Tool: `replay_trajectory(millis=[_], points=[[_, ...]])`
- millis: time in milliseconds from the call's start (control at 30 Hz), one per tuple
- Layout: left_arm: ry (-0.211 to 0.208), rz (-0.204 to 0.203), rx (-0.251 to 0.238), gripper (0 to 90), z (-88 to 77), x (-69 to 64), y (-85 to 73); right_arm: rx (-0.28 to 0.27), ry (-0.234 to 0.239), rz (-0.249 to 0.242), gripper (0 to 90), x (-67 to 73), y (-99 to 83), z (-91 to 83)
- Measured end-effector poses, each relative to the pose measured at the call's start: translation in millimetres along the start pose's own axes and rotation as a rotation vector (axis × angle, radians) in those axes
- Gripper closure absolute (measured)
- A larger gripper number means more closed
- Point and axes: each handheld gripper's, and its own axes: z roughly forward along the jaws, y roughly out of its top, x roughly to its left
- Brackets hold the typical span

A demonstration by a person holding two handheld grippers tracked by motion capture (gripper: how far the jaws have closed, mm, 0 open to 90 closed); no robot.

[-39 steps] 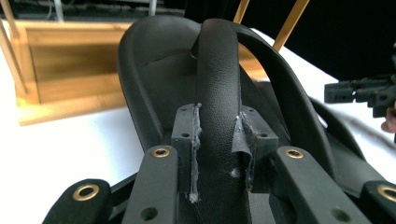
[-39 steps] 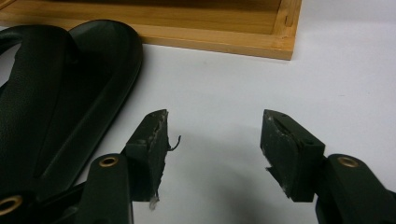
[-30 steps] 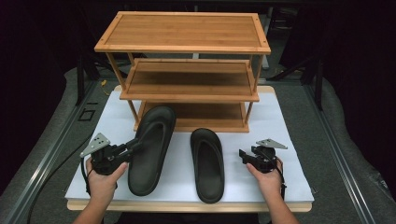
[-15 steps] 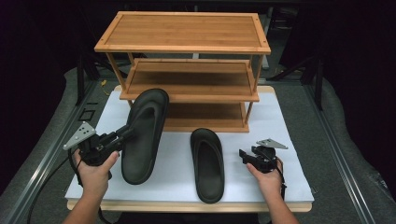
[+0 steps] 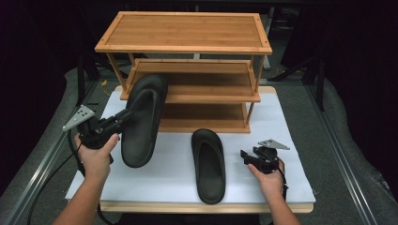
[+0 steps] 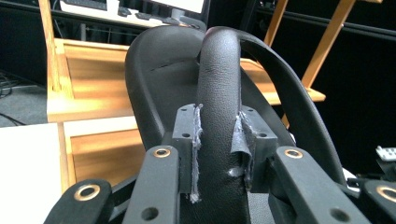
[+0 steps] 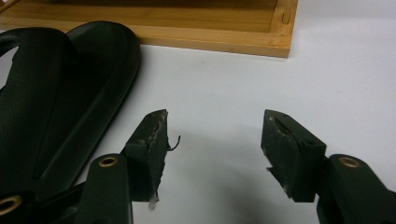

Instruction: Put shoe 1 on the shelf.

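The left gripper (image 5: 123, 117) clamps the left sandal (image 5: 143, 119) by its strap, now lifted higher toward the shelf (image 5: 187, 47). The right gripper (image 7: 212, 149) rests wide open beside the other sandal (image 5: 209, 164).

Overhead light falls bright and even on the white tabletop (image 5: 291, 122) with soft short shadows under the shelf rack (image 5: 187, 42), surroundings beyond the tabletop nearly black, high view slightly soft, gripper views sharp up close, background behind the rack blurred.
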Motion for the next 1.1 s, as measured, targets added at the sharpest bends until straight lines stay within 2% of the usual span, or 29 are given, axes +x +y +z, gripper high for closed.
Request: replay_trajectory(millis=[233, 367, 500, 633, 667, 833, 1000, 1100], points=[[0.031, -0.005, -0.053, 70.8, 16.6, 5.7, 17.7, 0.000, 0.001, 0.001, 41.1, 0.0, 0.1, -0.1], [0.060, 0.007, -0.080, 70.9, 27.8, 8.6, 27.5, -0.005, 0.005, 0.004, 41.1, -0.8, 0.1, -0.4], [0.087, 0.026, -0.084, 70.9, 41.0, 10.1, 33.5, -0.001, 0.007, 0.003, 41.1, -1.3, 0.1, -0.8], [0.089, 0.032, -0.089, 70.9, 49.2, 11.7, 36.7, 0.002, 0.010, 0.005, 41.0, -1.5, 0.2, -0.6], [0.092, 0.019, -0.088, 70.9, 56.2, 13.9, 38.1, 0.000, 0.009, 0.003, 41.0, -1.6, -0.1, -0.1], [0.109, -0.008, -0.095, 70.9, 70.5, 19.6, 39.4, -0.002, 0.011, 0.004, 41.0, -2.1, -0.3, 0.5], [0.125, -0.006, -0.087, 70.9, 84.0, 25.2, 42.5, -0.011, 0.014, 0.009, 41.0, -2.1, -0.2, 0.0], [0.118, -0.020, -0.075, 70.8, 97.0, 28.5, 46.9, -0.005, 0.015, 0.016, 41.0, -2.4, 0.2, -0.7]])
